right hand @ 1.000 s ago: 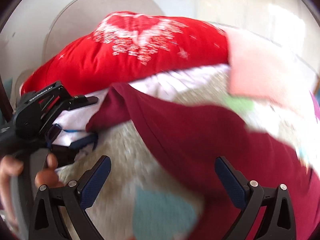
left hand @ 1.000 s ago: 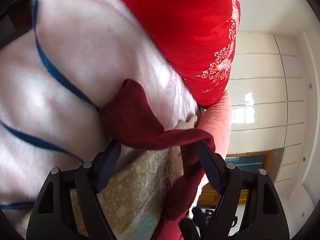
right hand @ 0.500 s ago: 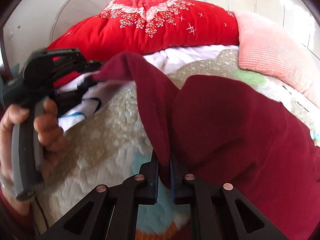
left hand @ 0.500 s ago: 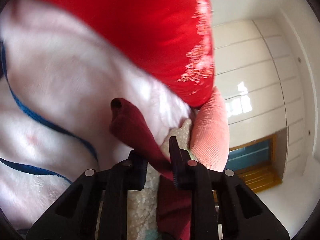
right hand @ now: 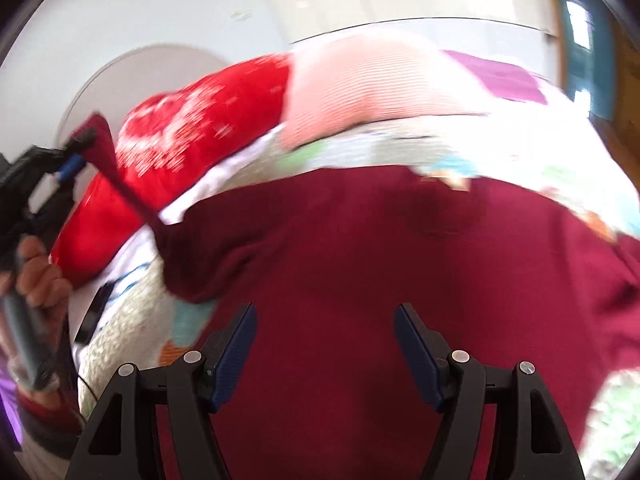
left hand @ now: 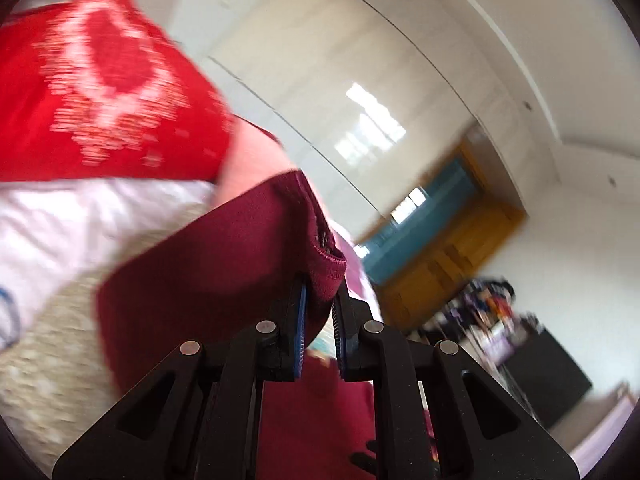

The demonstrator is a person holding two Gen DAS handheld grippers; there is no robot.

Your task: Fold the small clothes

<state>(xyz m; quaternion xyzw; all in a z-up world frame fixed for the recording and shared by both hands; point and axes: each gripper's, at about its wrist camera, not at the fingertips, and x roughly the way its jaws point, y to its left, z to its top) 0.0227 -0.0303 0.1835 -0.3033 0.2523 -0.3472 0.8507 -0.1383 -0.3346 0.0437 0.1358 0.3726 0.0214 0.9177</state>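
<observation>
Lying bed: the bed [right hand: 132, 328] carries a beige patterned quilt, and everything below is placed against the maroon garment.
Maroon garment: the maroon garment [right hand: 380, 280] is spread flat on the quilt, just ahead of and under the right claw; half a second ago a fold of it stood up between those fingers, now it lies flat.
Red quilt: the red quilt [right hand: 192, 136] with white flower print sits behind the garment, at the head of the bed.
Pink pillow: the pink pillow [right hand: 360, 92] lies behind the garment, beside the red quilt.
Sleeve: the garment's sleeve [left hand: 280, 248] is raised off the quilt and pulled taut to the left, higher than half a second ago.
Left claw: the left claw [left hand: 320, 316] is pressed together, pinching the sleeve's cuff, as it was half a second ago.
Right claw: the right claw [right hand: 324, 344] is spreading, nothing between its fingers, above the garment's body; half a second ago it pinched the cloth.
</observation>
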